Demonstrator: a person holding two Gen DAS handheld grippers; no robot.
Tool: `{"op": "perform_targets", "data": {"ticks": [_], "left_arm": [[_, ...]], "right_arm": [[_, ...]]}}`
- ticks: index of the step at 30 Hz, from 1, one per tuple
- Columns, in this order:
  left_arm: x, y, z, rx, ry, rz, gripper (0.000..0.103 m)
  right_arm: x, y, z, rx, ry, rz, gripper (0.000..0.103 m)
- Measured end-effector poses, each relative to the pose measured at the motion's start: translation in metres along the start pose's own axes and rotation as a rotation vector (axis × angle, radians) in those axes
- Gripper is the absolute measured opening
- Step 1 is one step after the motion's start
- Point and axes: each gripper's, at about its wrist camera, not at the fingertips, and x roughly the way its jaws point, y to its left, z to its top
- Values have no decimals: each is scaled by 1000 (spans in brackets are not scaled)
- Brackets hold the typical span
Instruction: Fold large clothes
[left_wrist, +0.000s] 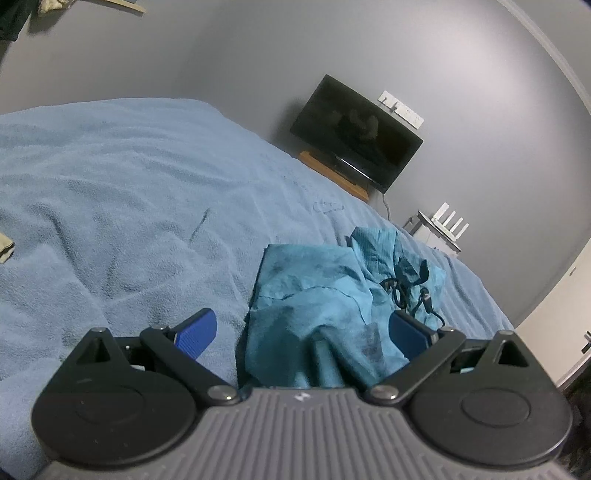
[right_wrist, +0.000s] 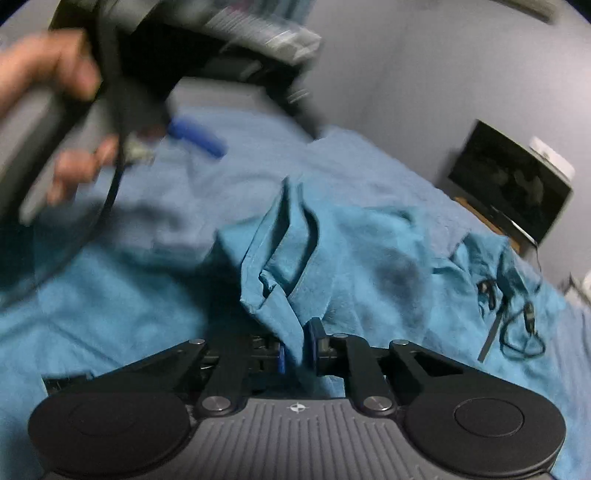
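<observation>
A teal garment (left_wrist: 317, 295) with a black drawstring (left_wrist: 406, 295) lies crumpled on a bed covered by a light blue blanket (left_wrist: 129, 192). My left gripper (left_wrist: 301, 330) is open, its blue pads on either side of the garment's near edge, just above it. In the right wrist view the garment (right_wrist: 369, 258) spreads across the bed, its drawstring (right_wrist: 517, 325) at the right. My right gripper (right_wrist: 295, 354) is shut on a raised fold of the garment. The left gripper (right_wrist: 195, 136) and the hand holding it appear blurred at the upper left of that view.
A dark TV (left_wrist: 356, 134) stands on a wooden stand against the grey wall beyond the bed. A white router (left_wrist: 448, 221) sits on a small unit to its right. A pale cloth (left_wrist: 5, 247) lies at the bed's left edge.
</observation>
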Motion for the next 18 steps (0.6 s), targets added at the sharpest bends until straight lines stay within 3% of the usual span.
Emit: {"op": "perform_targets", "data": {"ticks": [4,8,14,16,18], "left_arm": [[1,4,1,-17,8,5,100],[5,5,0,-15,32,24,100],[9,1,-3,13,52,41,100],[11,-1,-4,27,59,44,100],[13,-2,-6,39,65,47,100]], "right_arm": [[-36,-52,-10,259,-108,-68,7],[-70,-117,-43,530,-167,-245,7],[-81,-187,-106,905,-122,-465,6],[-74,-196,-123,990,-88,-483,7],[-66,-204,-143,1106,-79,-436,16]]}}
